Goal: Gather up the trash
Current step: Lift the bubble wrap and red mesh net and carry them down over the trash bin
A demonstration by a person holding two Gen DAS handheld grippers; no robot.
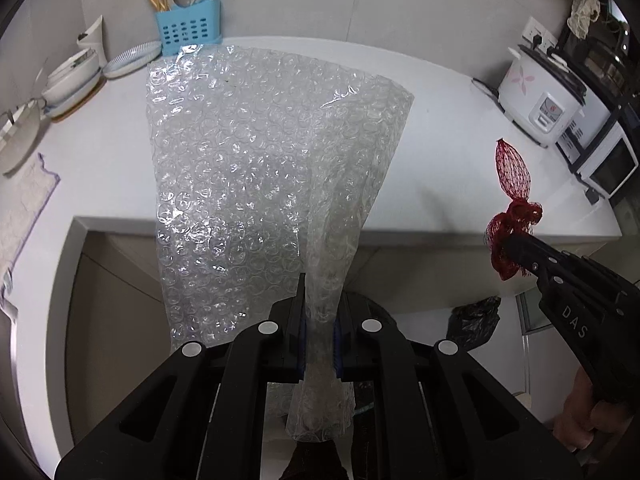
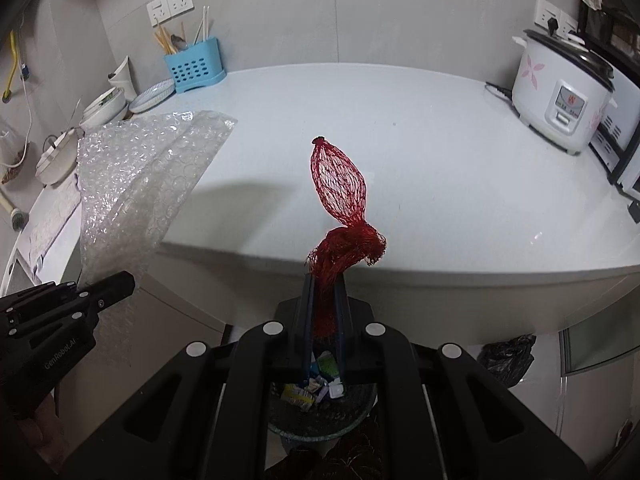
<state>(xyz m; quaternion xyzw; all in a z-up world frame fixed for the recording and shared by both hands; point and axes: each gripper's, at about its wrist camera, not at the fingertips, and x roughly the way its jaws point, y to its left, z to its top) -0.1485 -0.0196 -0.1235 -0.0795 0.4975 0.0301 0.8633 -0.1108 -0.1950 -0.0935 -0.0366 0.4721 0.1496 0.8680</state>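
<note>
Between the pads of my left gripper a sheet of bubble wrap is pinched at its gathered lower end, and it fans up and away from the fingers, hanging in the air over the front edge of the counter. My right gripper is clamped on a red mesh net bag, whose bunched neck runs down between the two fingers while its puffed, egg-shaped end stands up beyond the tips, clear of the countertop. Straight below that gripper, glimpsed through the gap between its fingers, sits a round bin with a dark rim and small wrappers inside. A black plastic bag lies on the floor to the right, under the counter's overhang. The counter itself is pale and smooth, bare across its middle. At its back left corner stands a blue cutlery holder with chopsticks and a spoon, with a plate and stacked bowls beside it. A white rice cooker with pink flowers sits at the right, next to a white microwave. Grey walls carry sockets.
</note>
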